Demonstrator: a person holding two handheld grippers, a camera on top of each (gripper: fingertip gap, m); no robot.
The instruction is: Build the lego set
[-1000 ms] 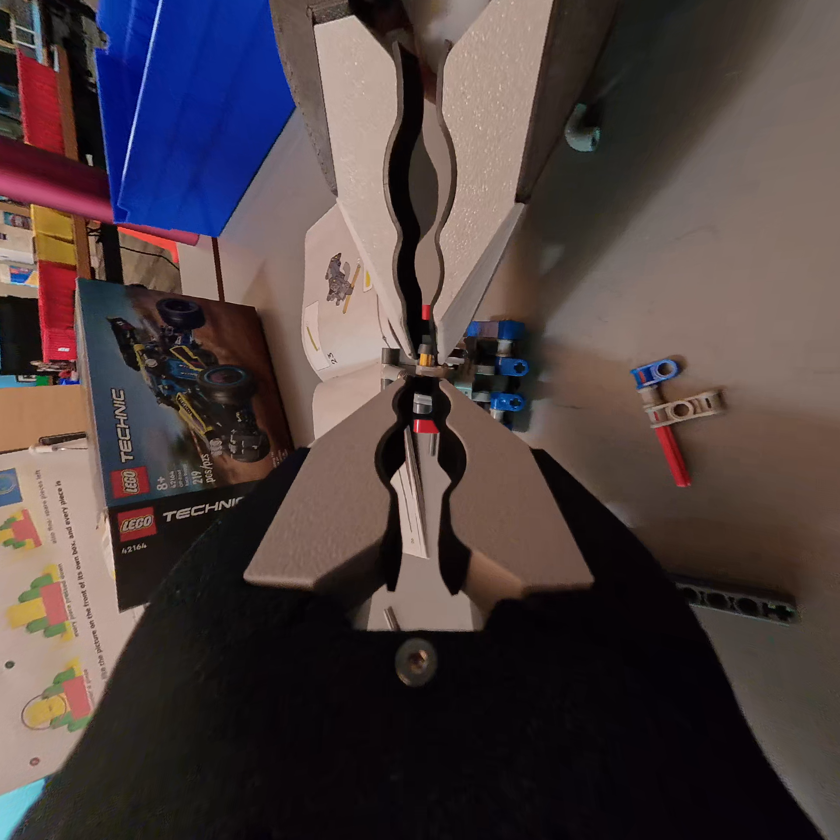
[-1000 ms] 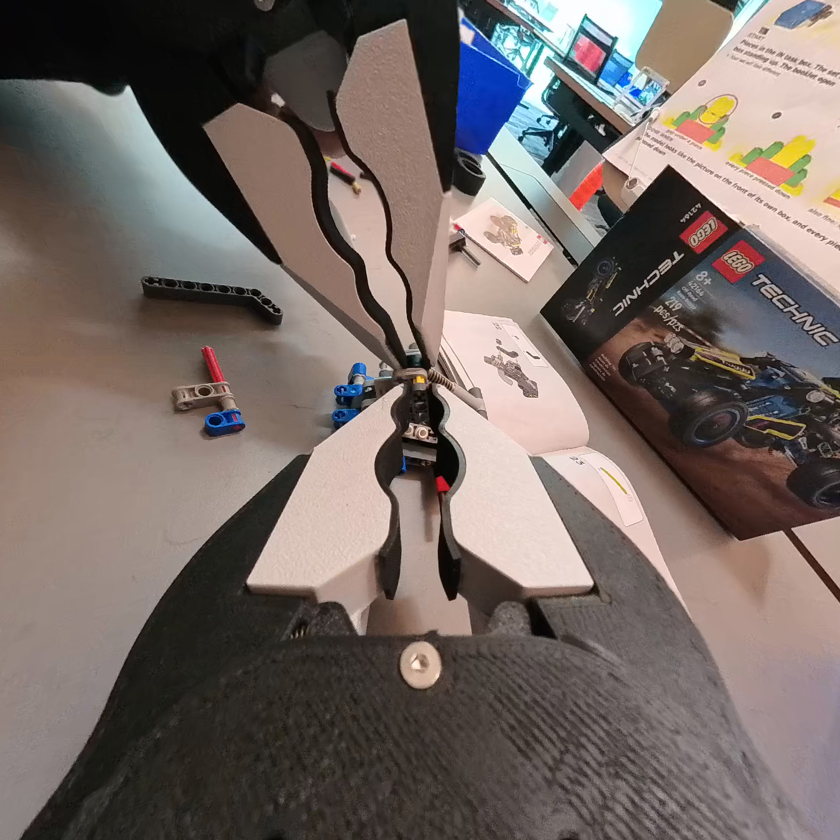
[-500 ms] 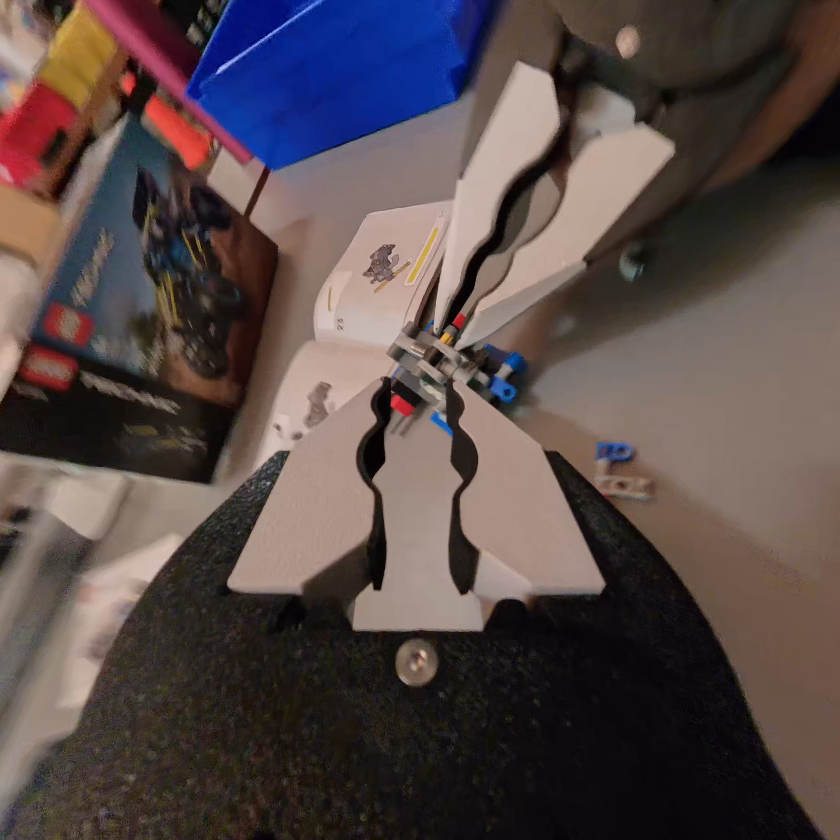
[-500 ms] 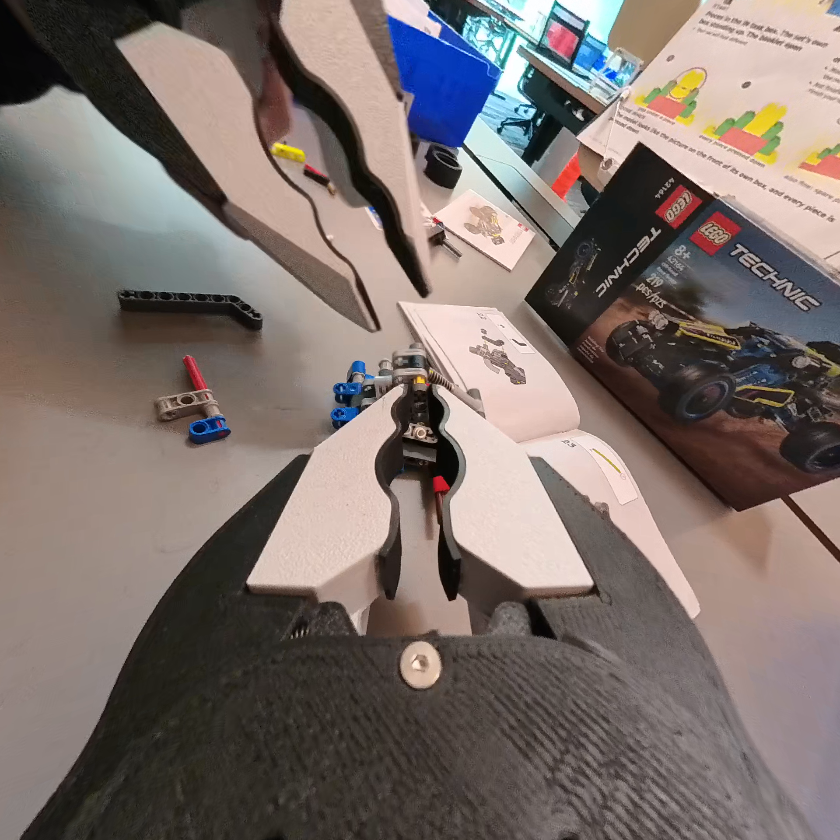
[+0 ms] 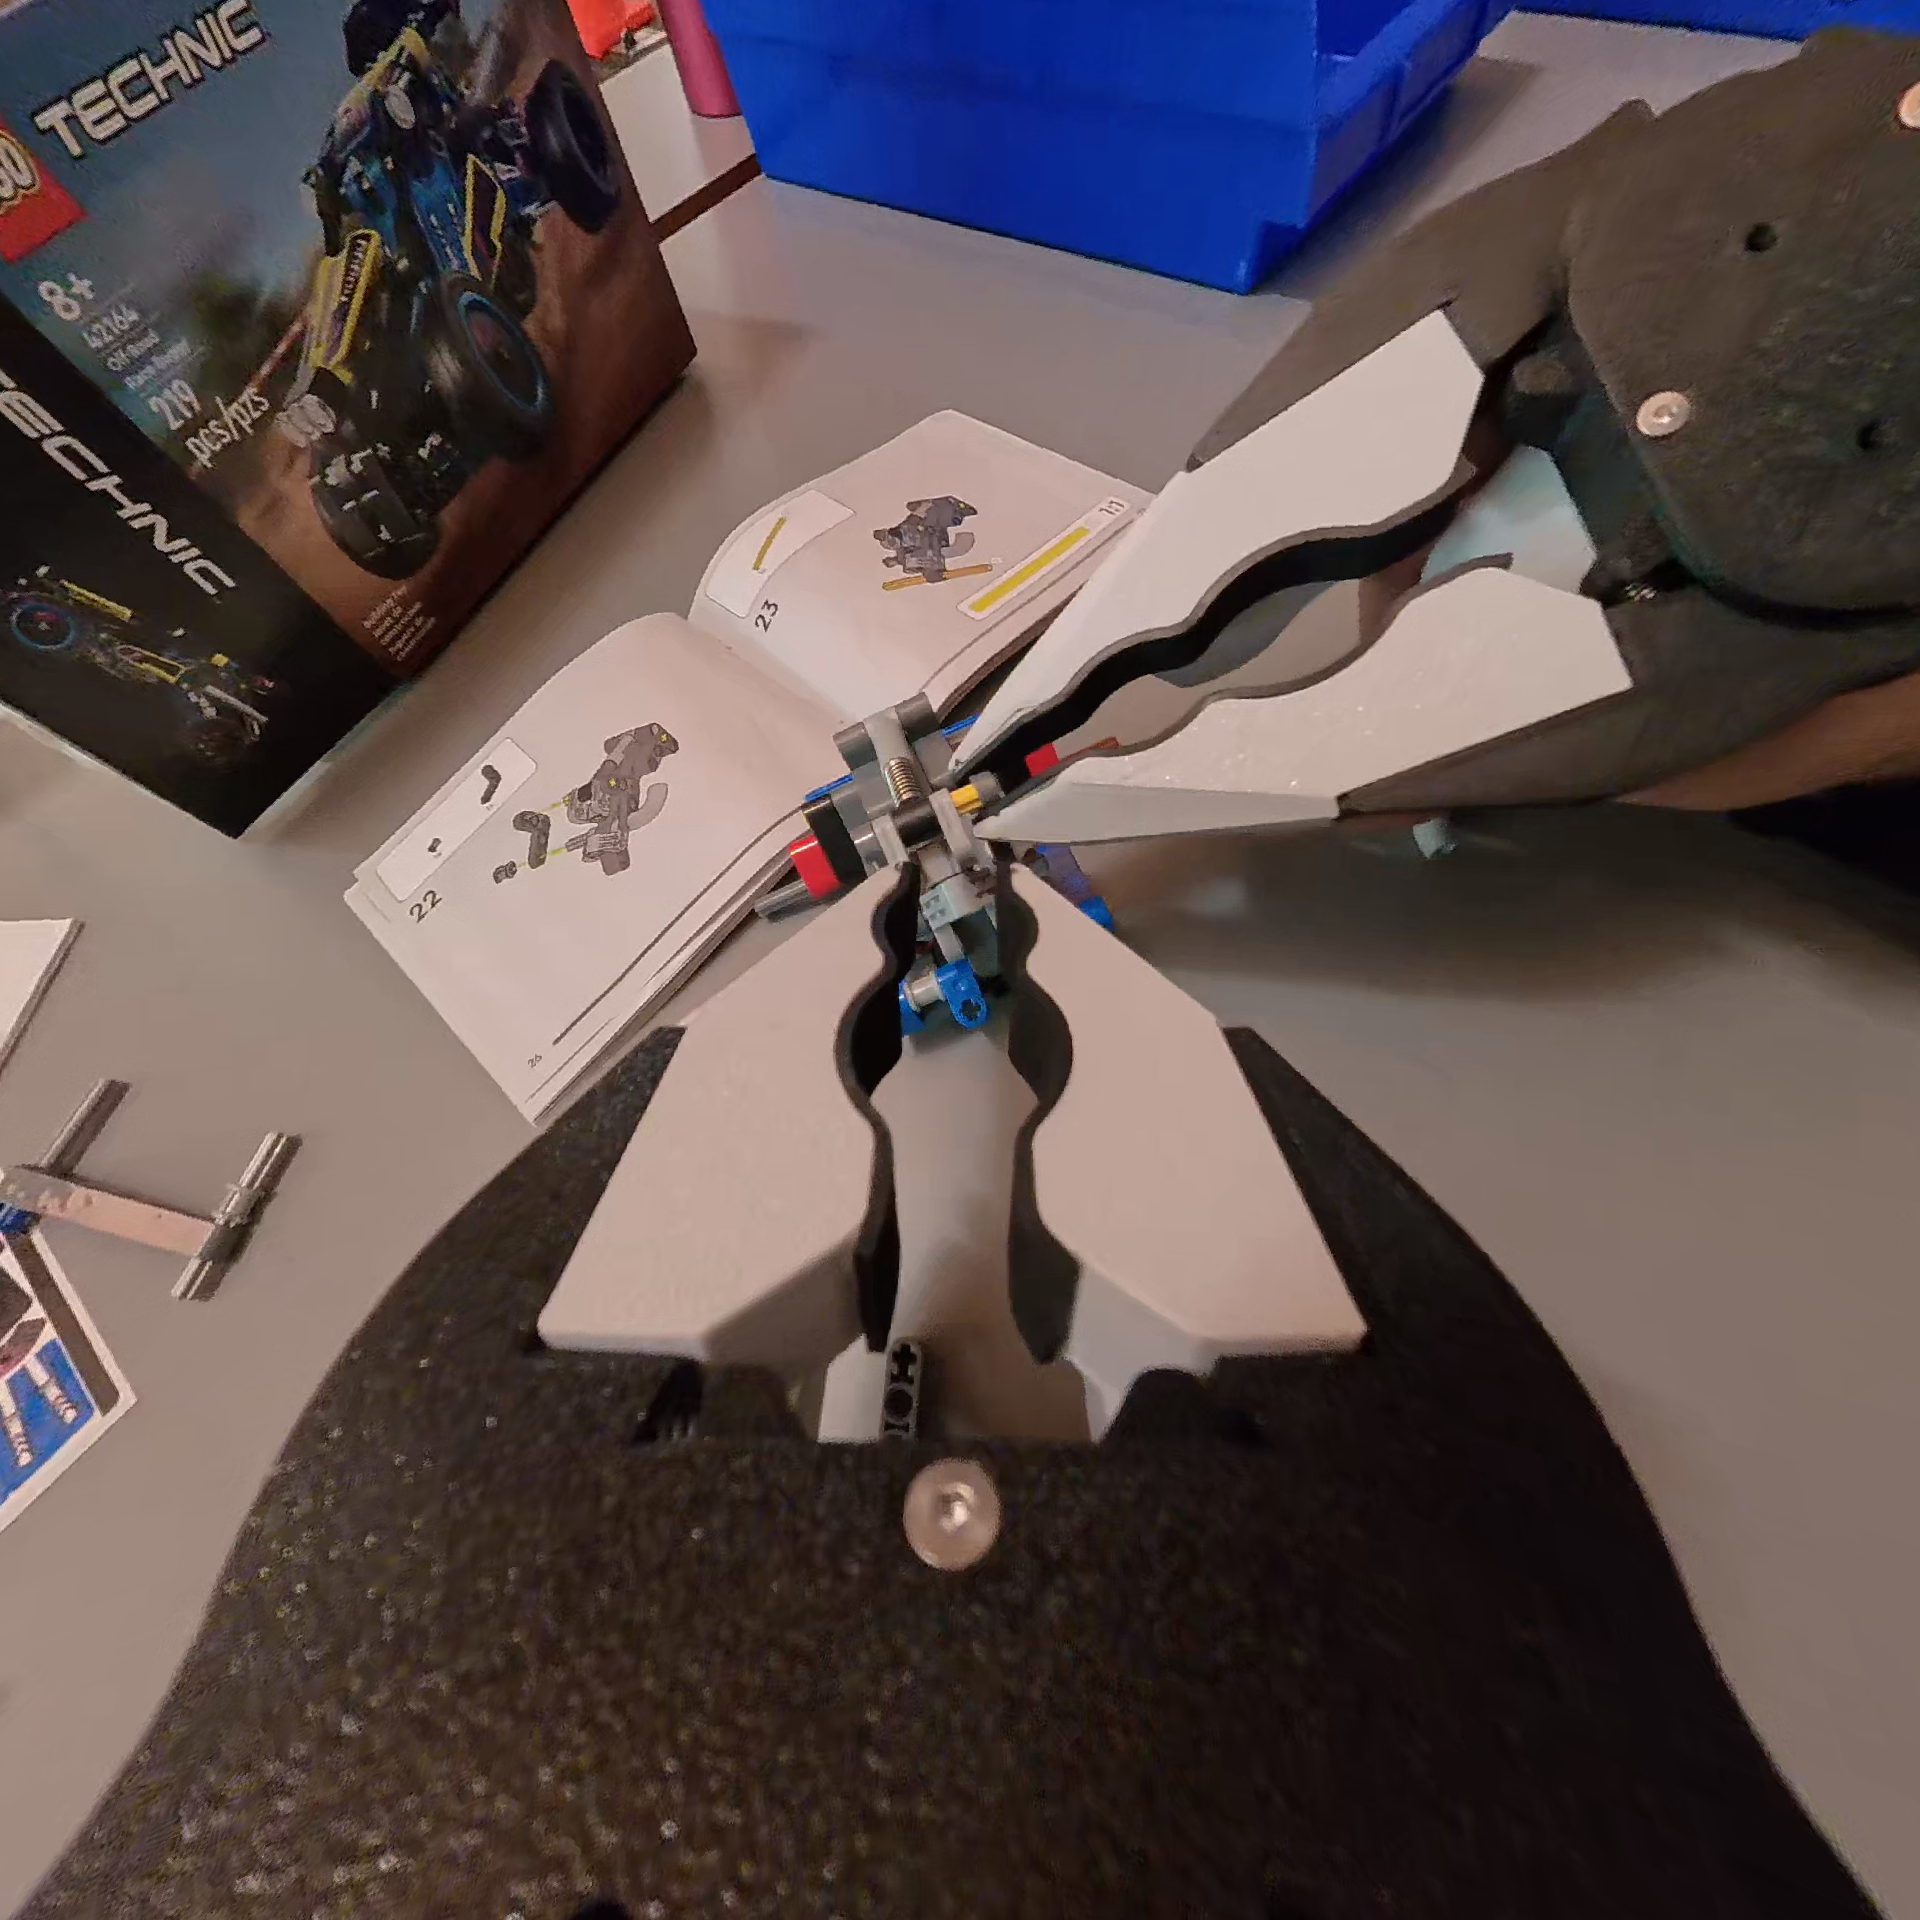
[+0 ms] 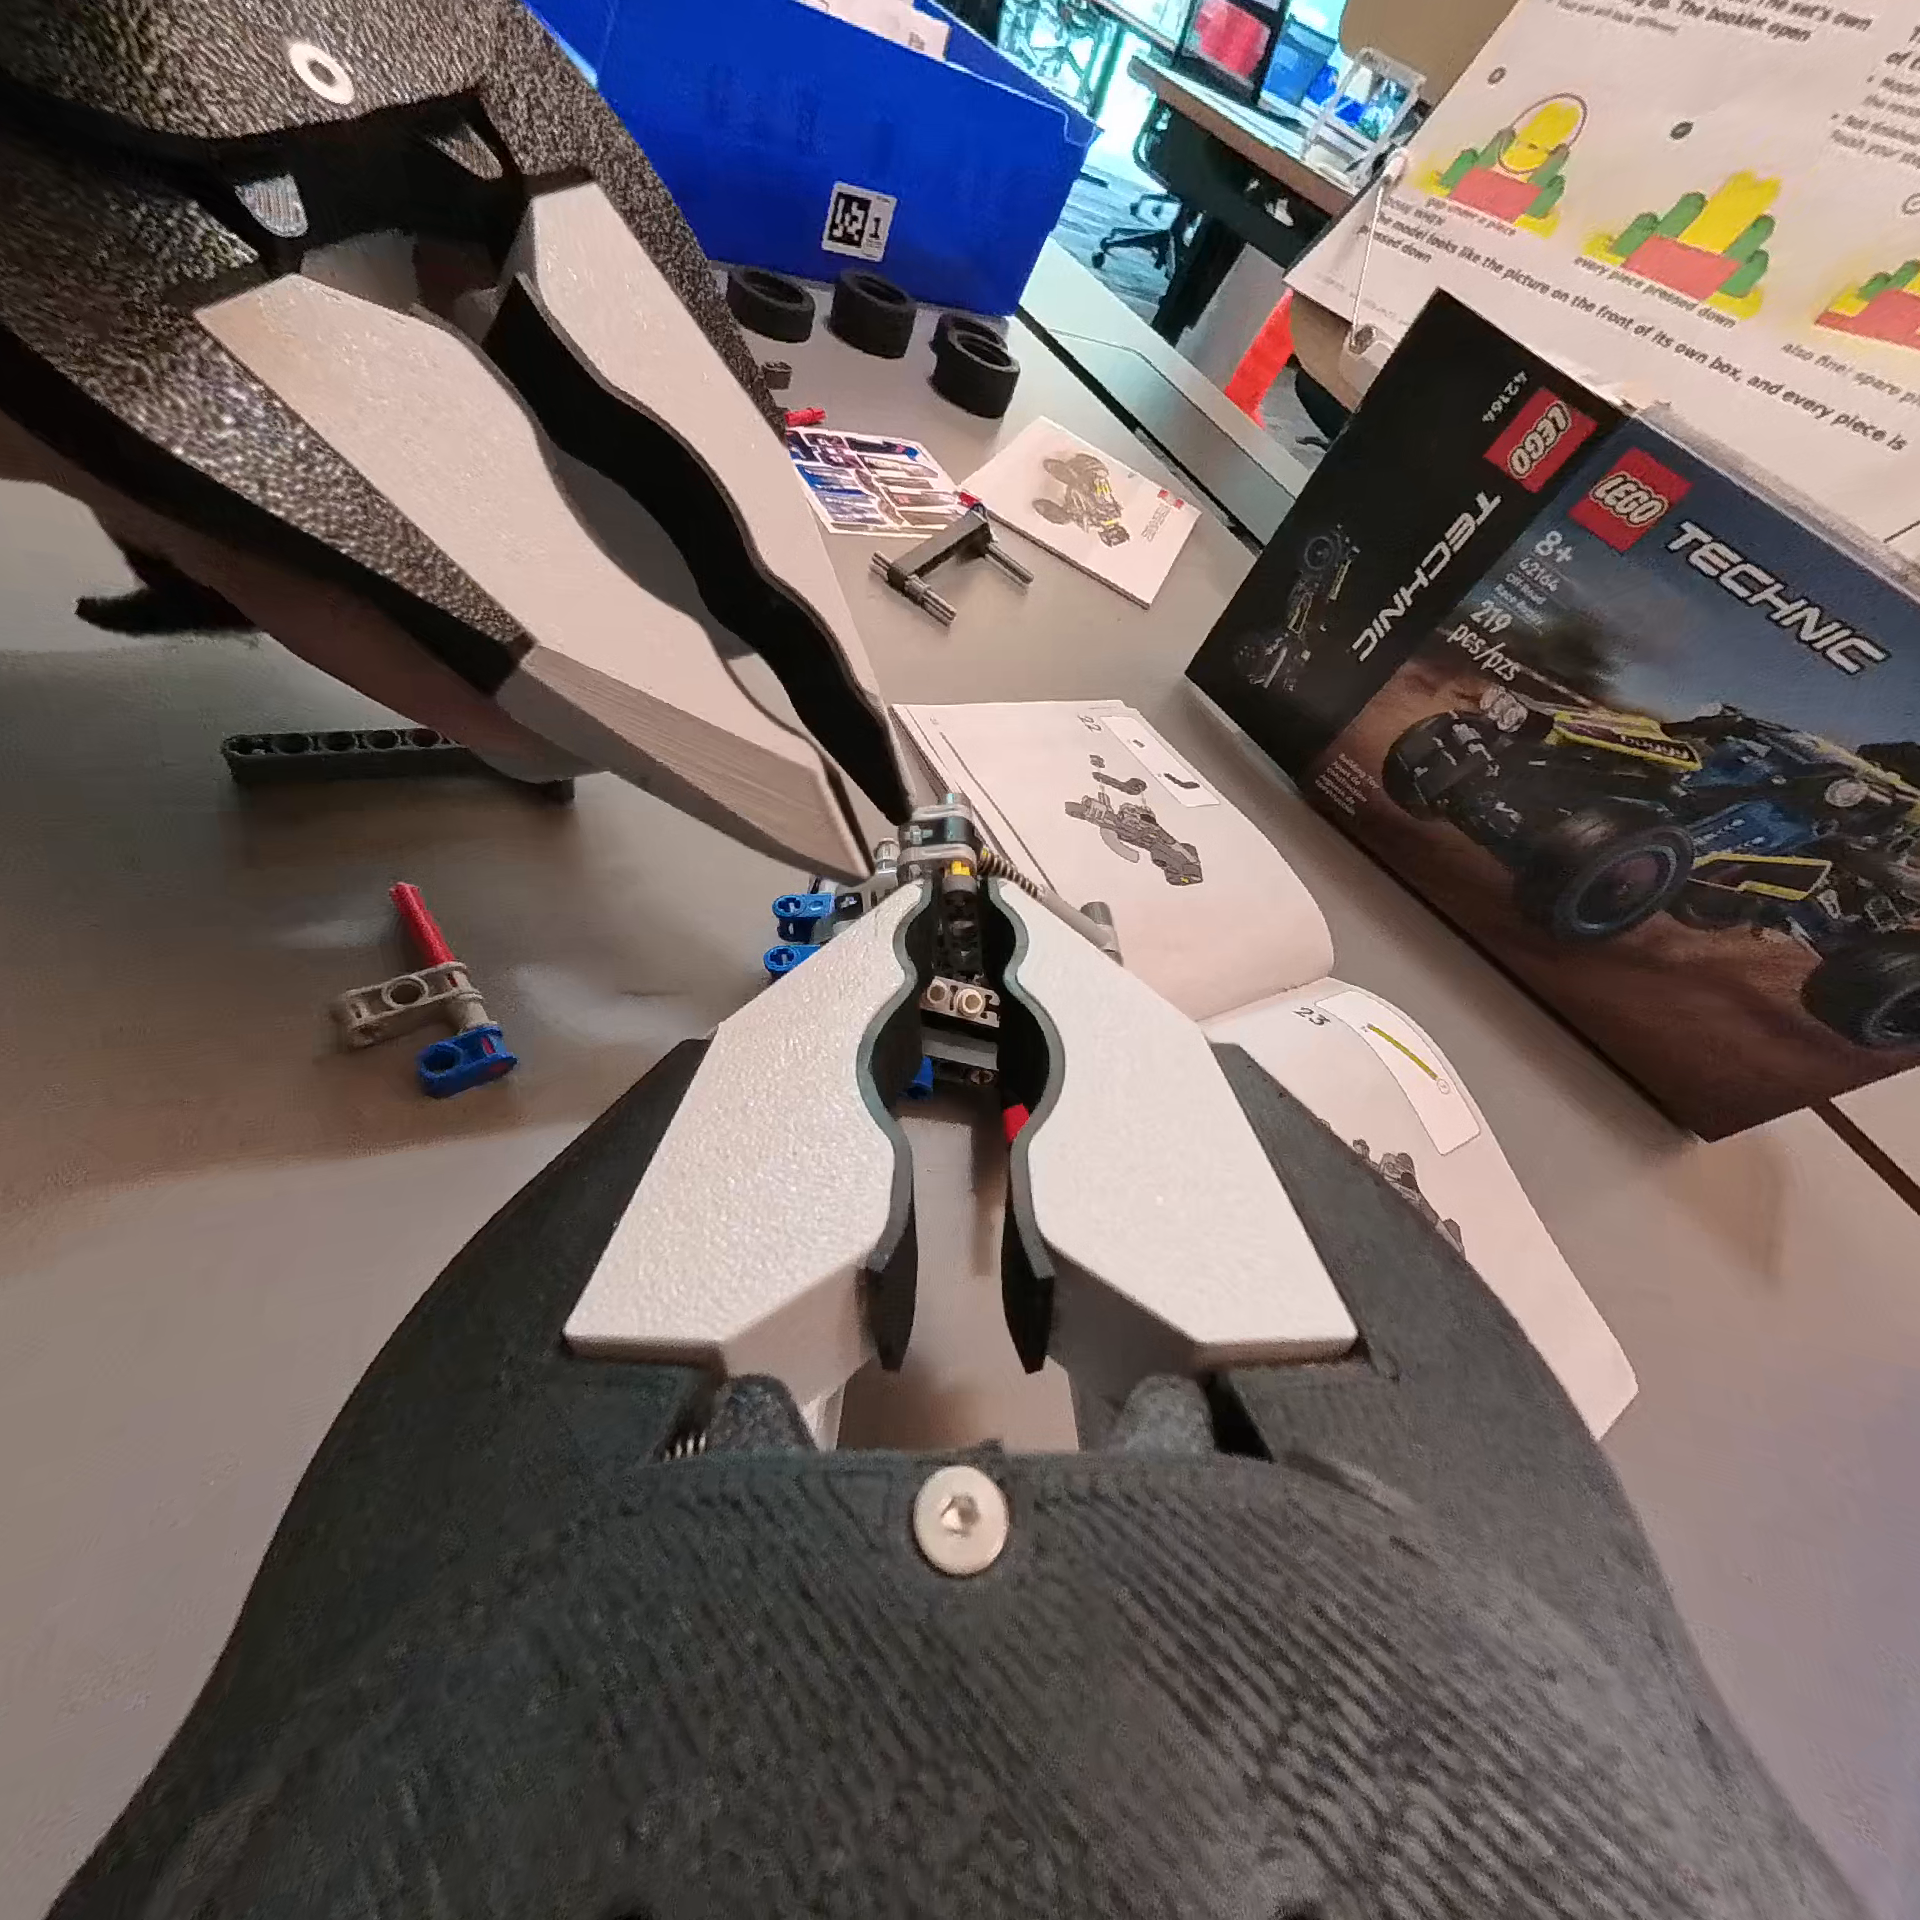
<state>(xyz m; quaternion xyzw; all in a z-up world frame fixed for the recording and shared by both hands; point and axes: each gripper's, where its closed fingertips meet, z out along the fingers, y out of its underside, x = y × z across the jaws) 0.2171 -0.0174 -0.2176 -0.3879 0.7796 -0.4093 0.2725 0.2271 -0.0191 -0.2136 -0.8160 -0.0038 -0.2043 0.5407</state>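
Note:
A small brick assembly [image 5: 883,800] of grey, black, red and blue parts with a metal spring is held just above the grey table [image 5: 1455,1039], over the edge of an open instruction booklet [image 5: 644,831]. My left gripper [image 5: 951,883] is shut on a grey part at one side of the assembly. My right gripper [image 6: 956,888] is shut on the black beam of the same assembly [image 6: 956,935]. In the left wrist view the right gripper [image 5: 982,805] comes in from the upper right. In the right wrist view the left gripper [image 6: 868,847] comes in from the upper left.
A brick set box [image 6: 1610,727] stands to the right and a blue bin [image 6: 831,135] at the back. A red axle with grey and blue connectors [image 6: 426,987], a dark beam [image 6: 332,748], black tyres [image 6: 873,312] and a sticker sheet [image 6: 873,488] lie on the table. Less than 4 cm separates the two grippers' tips.
My left gripper let go of the assembly, opened and pulled away, then came back from another side and closed on a grey part. My right gripper kept its hold throughout.

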